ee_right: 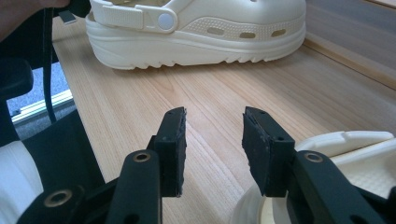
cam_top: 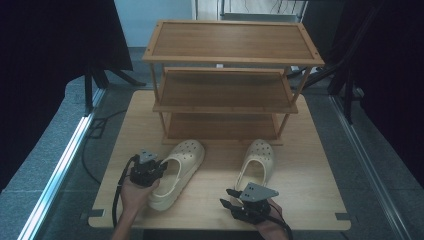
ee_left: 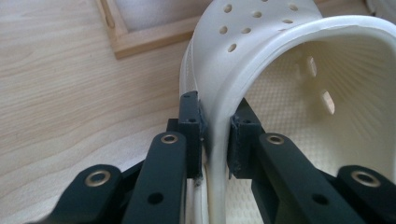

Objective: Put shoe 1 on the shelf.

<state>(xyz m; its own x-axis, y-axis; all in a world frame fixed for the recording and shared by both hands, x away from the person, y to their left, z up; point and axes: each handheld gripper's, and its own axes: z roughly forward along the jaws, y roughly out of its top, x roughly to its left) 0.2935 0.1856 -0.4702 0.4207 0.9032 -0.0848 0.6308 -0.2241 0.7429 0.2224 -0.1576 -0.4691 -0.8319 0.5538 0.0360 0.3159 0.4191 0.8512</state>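
Two cream clogs lie on the wooden table (cam_top: 310, 190) in front of a shelf rack. My left gripper (cam_top: 161, 167) is shut on the side wall of the left clog (cam_top: 182, 167), near its heel opening. In the left gripper view the two pads (ee_left: 194, 126) pinch that rim, one outside and one inside the left clog (ee_left: 261, 51). The right clog (cam_top: 257, 162) lies toe toward the rack. My right gripper (cam_top: 226, 197) stands open just short of its heel, pointing left. In the right gripper view, bare table lies between its jaws (ee_right: 212, 135), with the right clog's heel (ee_right: 355, 149) beside the right jaw.
A three-tier bamboo shelf rack (cam_top: 230, 75) stands at the back of the table, its bottom frame (ee_left: 140, 39) close to the left clog's toe. The left clog (ee_right: 201, 28) lies across the right gripper's line of sight. A metal rail (cam_top: 60, 170) and cable run along the floor at left.
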